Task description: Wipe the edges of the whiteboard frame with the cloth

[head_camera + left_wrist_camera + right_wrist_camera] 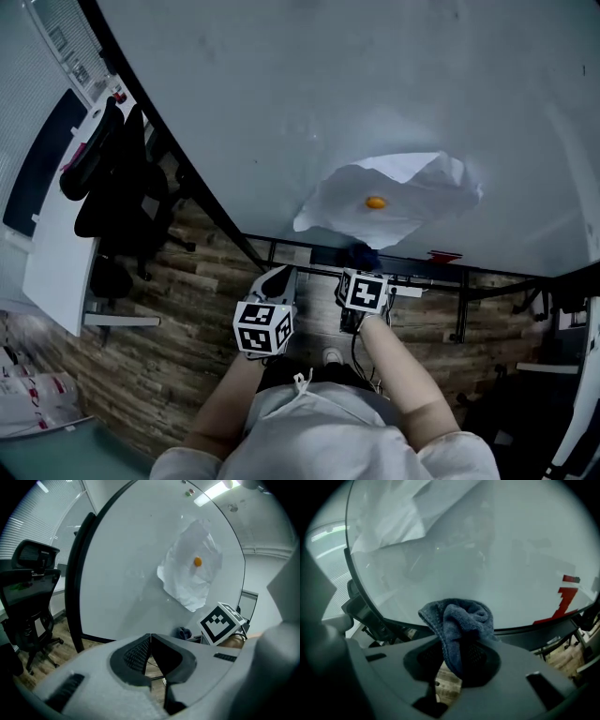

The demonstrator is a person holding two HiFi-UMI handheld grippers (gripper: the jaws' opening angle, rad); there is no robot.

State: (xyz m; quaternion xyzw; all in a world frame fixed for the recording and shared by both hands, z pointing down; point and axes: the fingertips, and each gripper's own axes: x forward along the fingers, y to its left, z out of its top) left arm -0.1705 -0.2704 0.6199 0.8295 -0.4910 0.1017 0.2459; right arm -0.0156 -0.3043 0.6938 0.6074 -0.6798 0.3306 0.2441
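**Whiteboard** (375,84): large, pale, with a black frame (73,583); stands on a wood-plank floor (169,366).

**Cloth** (461,618): blue-grey and bunched. It is at the frame's lower edge, left of the middle (whether it touches the edge cannot be told).

**Right gripper** (457,660): jaws clenched on the cloth's lower folds, with the bunch standing up out of them.

**Left gripper** (150,637): jaws pressed together with nothing between them. It is held below the lower edge, just beside the right gripper and clear of the board.

**Paper** (394,192): white, creased sheet pinned to the board by an orange magnet (375,202), above the cloth.

**Red marks** (568,597): on the board near the lower edge, right of the cloth.

**Chair** (33,597): black, beyond the frame's left edge.
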